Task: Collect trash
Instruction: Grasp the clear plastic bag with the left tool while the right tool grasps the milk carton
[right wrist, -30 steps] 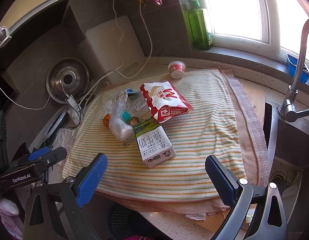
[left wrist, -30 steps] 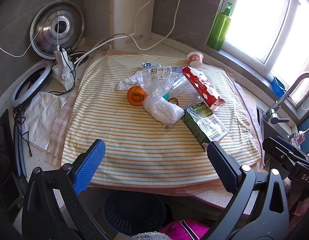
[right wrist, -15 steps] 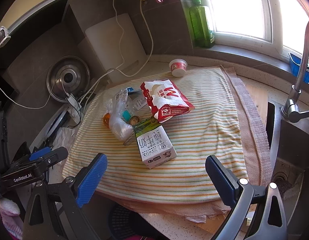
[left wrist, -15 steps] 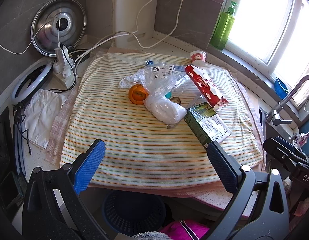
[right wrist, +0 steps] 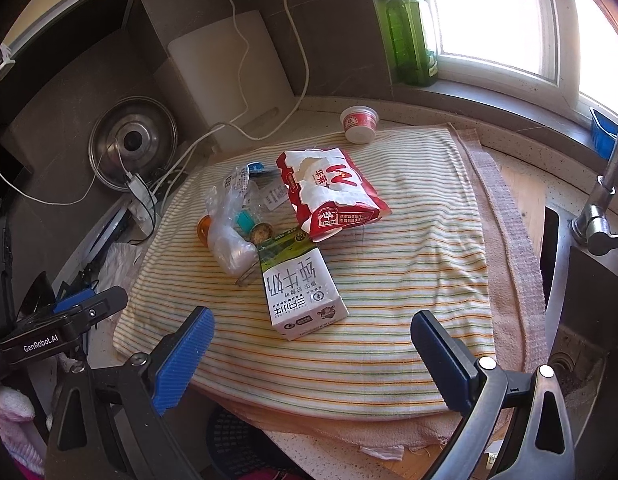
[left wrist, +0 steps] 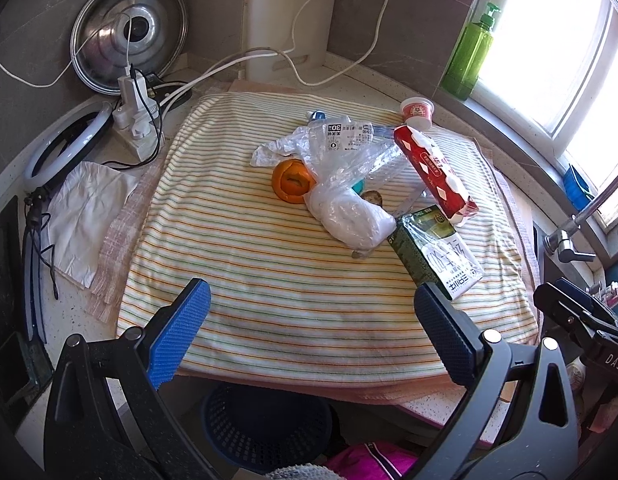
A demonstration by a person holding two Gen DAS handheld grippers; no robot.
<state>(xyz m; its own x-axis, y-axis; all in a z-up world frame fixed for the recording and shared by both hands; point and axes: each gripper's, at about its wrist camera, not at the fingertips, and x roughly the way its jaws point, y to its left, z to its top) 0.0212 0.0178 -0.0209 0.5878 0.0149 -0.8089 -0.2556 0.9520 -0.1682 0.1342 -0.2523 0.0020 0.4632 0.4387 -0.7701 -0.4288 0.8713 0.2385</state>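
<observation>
- Hovering at the near edge of the counter: left gripper (left wrist: 309, 332), jaws wide apart, nothing between them, aimed at the middle of the striped towel (left wrist: 269, 272).
- Right gripper (right wrist: 309, 344): likewise spread and empty, lined up with the milk carton (right wrist: 301, 292), probably the nearest first pick.
- Milk carton: lying flat on its side, green top end touching the red tissue pack (right wrist: 329, 196); long faces exposed, so a straight approach across its width looks workable.
- Red tissue pack: torn open on top, propped at a tilt against the carton's top end.
- Clear plastic bag (left wrist: 349, 216): crumpled, white contents inside, draped over a flattened plastic bottle (left wrist: 349, 132) with a printed label.
- Orange peel (left wrist: 291, 180): just beside the bag, on the left gripper's side.
- Small teal cap (right wrist: 245, 221) and a round brownish piece (right wrist: 262, 233): tucked between bag and carton; too small to identify further.
- Red-and-white cup (right wrist: 360, 123): apart from the heap, at the towel's far edge.
- Dark mesh bin (left wrist: 265, 428): below the counter's near edge, between both grippers; likely the trash's destination.
- Open room: bare towel between grippers and heap; cables (left wrist: 229, 64) and power strip (left wrist: 135, 124) crowd the far left, faucet (right wrist: 605, 184) and sink the right.
</observation>
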